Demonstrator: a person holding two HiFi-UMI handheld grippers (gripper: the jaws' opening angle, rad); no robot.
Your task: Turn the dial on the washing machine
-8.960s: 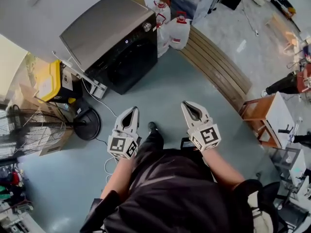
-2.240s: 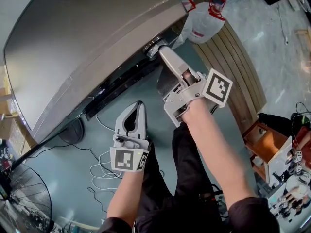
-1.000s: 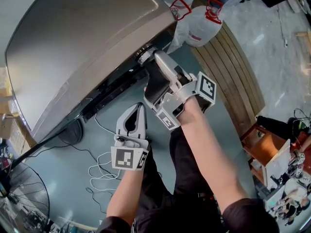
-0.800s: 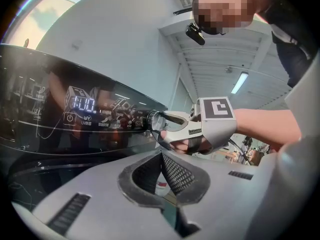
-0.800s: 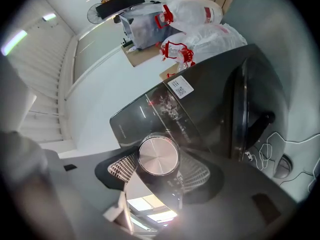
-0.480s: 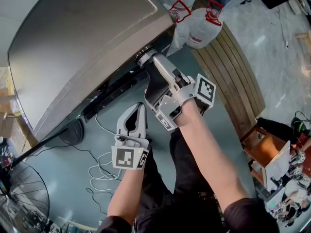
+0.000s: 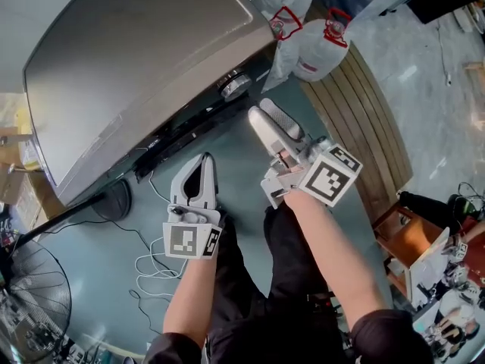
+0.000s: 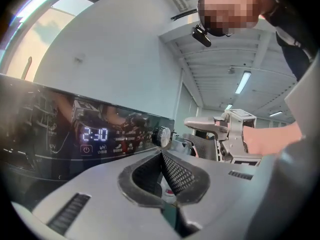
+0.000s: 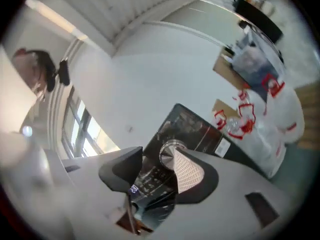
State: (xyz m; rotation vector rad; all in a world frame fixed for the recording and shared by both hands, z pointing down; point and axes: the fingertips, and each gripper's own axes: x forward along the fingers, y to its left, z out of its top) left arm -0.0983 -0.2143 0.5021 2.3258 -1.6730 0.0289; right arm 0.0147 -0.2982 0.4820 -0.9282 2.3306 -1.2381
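Before the washing machine [image 7: 136, 74], the right claw [image 7: 267, 114] is hovering apart from the dial [image 7: 235, 84] on its front right corner, open and empty, its jaws having just been closing slightly. The left claw [image 7: 201, 160] is hanging shut, empty. Re-gripping the dial's rim squarely is probably coming next. The display [image 8: 95, 134] is showing 2:30.

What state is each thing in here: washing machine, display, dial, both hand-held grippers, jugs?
Silver washing machine: switched on.
Lit digital display: on, showing 2:30.
Round silver dial: free, nothing touching it.
Left hand-held gripper: shut, empty.
Right hand-held gripper: open, its jaws have just been closing, nothing between them, clear of the dial.
Clear plastic jugs with red tops: upright.
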